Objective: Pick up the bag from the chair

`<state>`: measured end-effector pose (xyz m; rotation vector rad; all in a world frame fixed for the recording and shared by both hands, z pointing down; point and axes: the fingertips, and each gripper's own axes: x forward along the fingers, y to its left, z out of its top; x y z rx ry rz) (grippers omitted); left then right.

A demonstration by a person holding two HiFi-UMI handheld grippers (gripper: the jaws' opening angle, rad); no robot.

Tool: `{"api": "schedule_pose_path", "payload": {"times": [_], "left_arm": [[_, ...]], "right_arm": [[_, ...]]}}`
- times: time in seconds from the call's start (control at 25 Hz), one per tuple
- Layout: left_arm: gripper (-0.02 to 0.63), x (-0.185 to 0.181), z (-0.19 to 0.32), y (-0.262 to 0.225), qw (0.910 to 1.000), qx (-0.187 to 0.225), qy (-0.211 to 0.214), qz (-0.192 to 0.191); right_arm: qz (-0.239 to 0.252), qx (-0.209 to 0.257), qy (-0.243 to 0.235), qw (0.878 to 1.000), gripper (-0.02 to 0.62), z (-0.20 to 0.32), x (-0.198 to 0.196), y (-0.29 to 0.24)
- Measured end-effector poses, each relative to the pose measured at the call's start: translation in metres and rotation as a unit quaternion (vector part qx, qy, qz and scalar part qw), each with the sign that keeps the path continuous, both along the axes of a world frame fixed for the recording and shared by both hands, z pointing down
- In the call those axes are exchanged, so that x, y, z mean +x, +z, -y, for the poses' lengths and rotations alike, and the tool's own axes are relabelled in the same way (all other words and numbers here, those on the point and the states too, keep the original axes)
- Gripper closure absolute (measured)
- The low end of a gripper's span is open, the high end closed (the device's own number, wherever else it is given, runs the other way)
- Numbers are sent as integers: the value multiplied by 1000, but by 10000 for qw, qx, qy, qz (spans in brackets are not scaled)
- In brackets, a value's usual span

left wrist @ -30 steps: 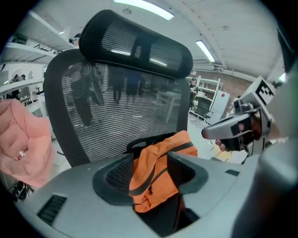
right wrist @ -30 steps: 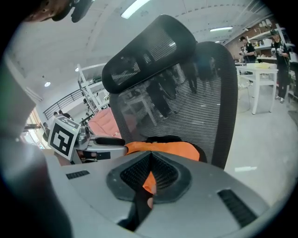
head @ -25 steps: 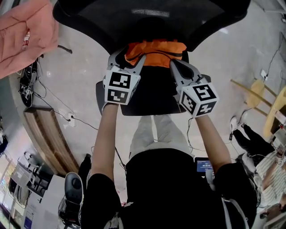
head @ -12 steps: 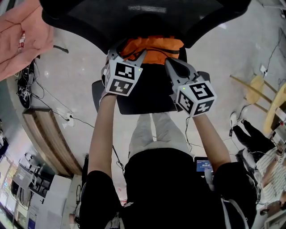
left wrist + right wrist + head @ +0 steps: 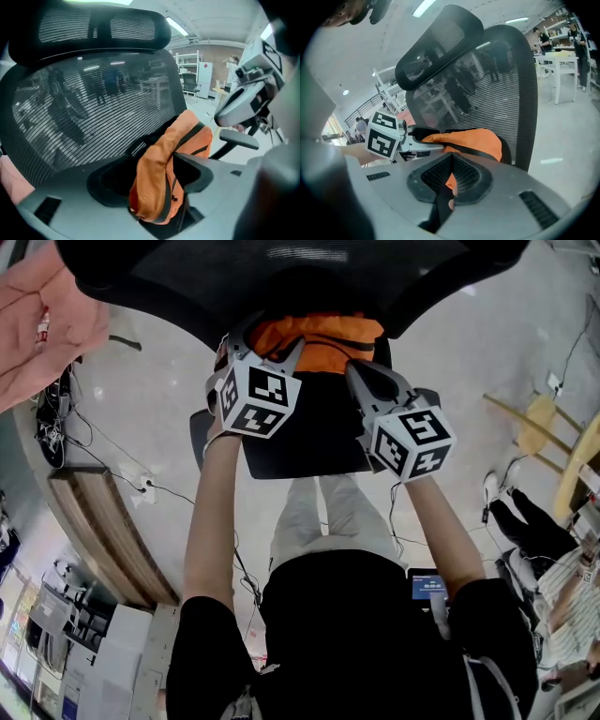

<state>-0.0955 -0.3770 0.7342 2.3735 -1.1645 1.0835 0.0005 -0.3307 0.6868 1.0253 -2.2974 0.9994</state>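
Note:
An orange bag [image 5: 319,338] with black straps lies on the seat of a black mesh office chair [image 5: 309,442], against the backrest [image 5: 93,103]. My left gripper [image 5: 262,345] reaches over the bag's left end. Its jaws have just been opening, and the bag [image 5: 164,183] bulges up between them with a dark gap beside the left pad. My right gripper [image 5: 361,371] is at the bag's right end. In the right gripper view the right gripper [image 5: 451,157] has its pads nearly together on a black strap and a fold of orange bag [image 5: 473,140].
A pink cloth [image 5: 47,315] hangs at the top left. Cables [image 5: 56,409] and a wooden board [image 5: 103,531] lie on the floor to the left. A yellow wooden chair [image 5: 553,446] stands at the right. The black chair's armrest [image 5: 239,139] sticks out beside the bag.
My left gripper has rolled, its marker cube now corner-on, and has shifted further over the bag's left end. The right gripper has stayed almost still on the bag.

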Motion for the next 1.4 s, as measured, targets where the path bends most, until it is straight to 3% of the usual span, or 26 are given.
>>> {"api": "schedule_pose_path", "payload": {"times": [0.2,0.4,0.88,1.0,1.4], "left_arm": [[327,6,0,2,9981,-55,474,379],[327,15,-8,14,9953,-304,794,472],[333,10,-10,20,9950,-499,776,387],[408,11,-11,20,9951,-490,746,420],[505,15,-14,18,9949,-718,673,206]], "right_arm": [[73,-57,97,9999,595,7,3,-2],[101,-108,132,9998,595,5,7,0],[161,-272,229,9992,595,4,5,2],[177,-295,247,9991,595,3,8,3],[155,-379,243,9989,595,4,8,7]]}}
